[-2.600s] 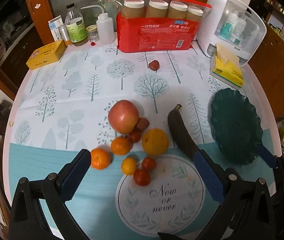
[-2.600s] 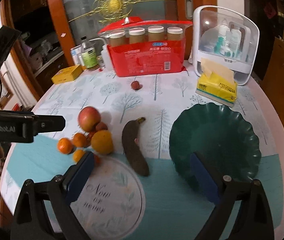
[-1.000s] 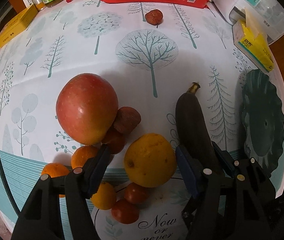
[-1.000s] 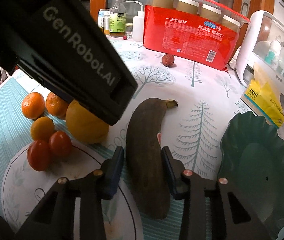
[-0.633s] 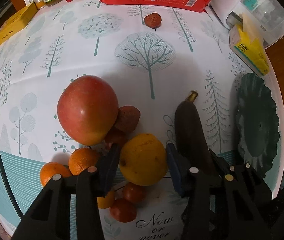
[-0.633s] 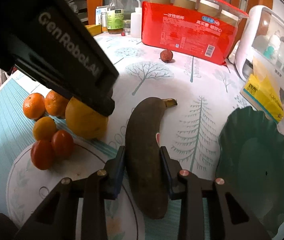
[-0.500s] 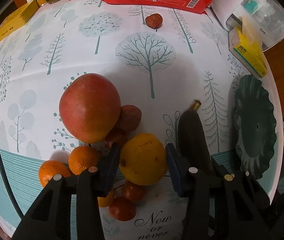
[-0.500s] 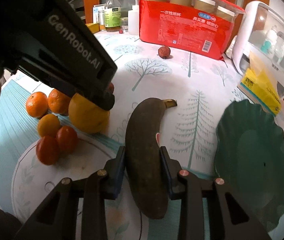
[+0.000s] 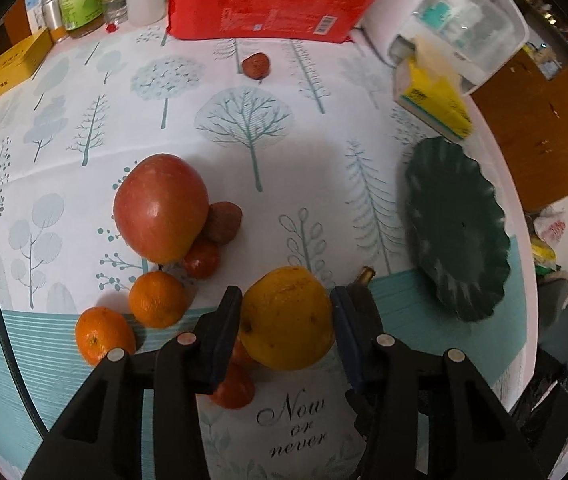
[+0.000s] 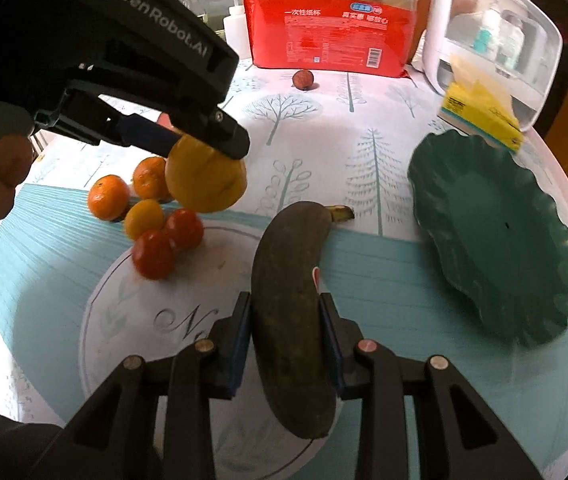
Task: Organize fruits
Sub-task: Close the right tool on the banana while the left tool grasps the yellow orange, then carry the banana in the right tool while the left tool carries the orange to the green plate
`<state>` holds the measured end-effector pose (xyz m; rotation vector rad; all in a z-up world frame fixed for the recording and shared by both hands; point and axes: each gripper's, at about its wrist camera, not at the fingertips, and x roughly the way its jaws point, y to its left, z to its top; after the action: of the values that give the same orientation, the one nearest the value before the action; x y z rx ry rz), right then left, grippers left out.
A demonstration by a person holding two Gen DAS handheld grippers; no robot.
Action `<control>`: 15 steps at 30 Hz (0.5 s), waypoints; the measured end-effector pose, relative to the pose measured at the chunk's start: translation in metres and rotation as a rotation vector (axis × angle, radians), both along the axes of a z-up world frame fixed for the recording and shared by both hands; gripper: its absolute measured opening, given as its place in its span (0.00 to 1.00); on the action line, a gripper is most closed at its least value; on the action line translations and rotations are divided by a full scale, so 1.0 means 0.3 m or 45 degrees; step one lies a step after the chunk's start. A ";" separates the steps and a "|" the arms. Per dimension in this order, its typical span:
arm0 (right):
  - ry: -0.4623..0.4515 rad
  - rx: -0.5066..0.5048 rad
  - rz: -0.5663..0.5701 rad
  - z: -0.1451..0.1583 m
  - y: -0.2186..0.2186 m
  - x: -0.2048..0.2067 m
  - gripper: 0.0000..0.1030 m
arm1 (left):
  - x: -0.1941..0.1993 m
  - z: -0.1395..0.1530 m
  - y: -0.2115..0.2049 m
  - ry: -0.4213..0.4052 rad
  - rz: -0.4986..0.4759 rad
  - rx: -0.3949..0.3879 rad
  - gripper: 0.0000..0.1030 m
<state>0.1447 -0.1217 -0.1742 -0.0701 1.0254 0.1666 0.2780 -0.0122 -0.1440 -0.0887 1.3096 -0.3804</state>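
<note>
My left gripper (image 9: 285, 320) is shut on a large yellow-orange citrus fruit (image 9: 285, 318) and holds it above the table; it also shows in the right wrist view (image 10: 204, 176). My right gripper (image 10: 285, 334) is shut on a dark overripe banana (image 10: 289, 312), lifted off the cloth; only its stem tip (image 9: 363, 276) shows in the left wrist view. The empty dark green plate (image 10: 495, 232) lies to the right (image 9: 459, 232). A red apple (image 9: 160, 218), small oranges (image 9: 158, 304) and tomatoes (image 10: 154, 254) lie in a cluster on the left.
A lone lychee (image 9: 256, 66) lies near the red pack of paper cups (image 10: 331, 40) at the back. A yellow tissue pack (image 10: 483, 116) and a white storage box (image 10: 495, 24) stand at the back right. Bottles (image 9: 84, 4) and a yellow box (image 9: 8, 68) stand at the back left.
Both grippers have closed on their fruit and lifted. The yellow citrus has come up out of the cluster and the banana has risen off the cloth, both drawn back toward me.
</note>
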 end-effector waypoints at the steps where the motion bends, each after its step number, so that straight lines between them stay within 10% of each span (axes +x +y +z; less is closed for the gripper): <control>1: -0.001 0.008 -0.010 0.006 0.003 -0.017 0.31 | -0.007 0.008 0.005 -0.004 -0.007 -0.006 0.42; 15: -0.146 0.009 -0.084 0.137 -0.029 -0.124 0.31 | -0.114 0.179 0.012 -0.121 -0.095 -0.058 0.42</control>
<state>0.1075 -0.1303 -0.1330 -0.0391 0.9113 0.1050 0.2438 -0.0085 -0.0904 -0.0599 1.2129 -0.4726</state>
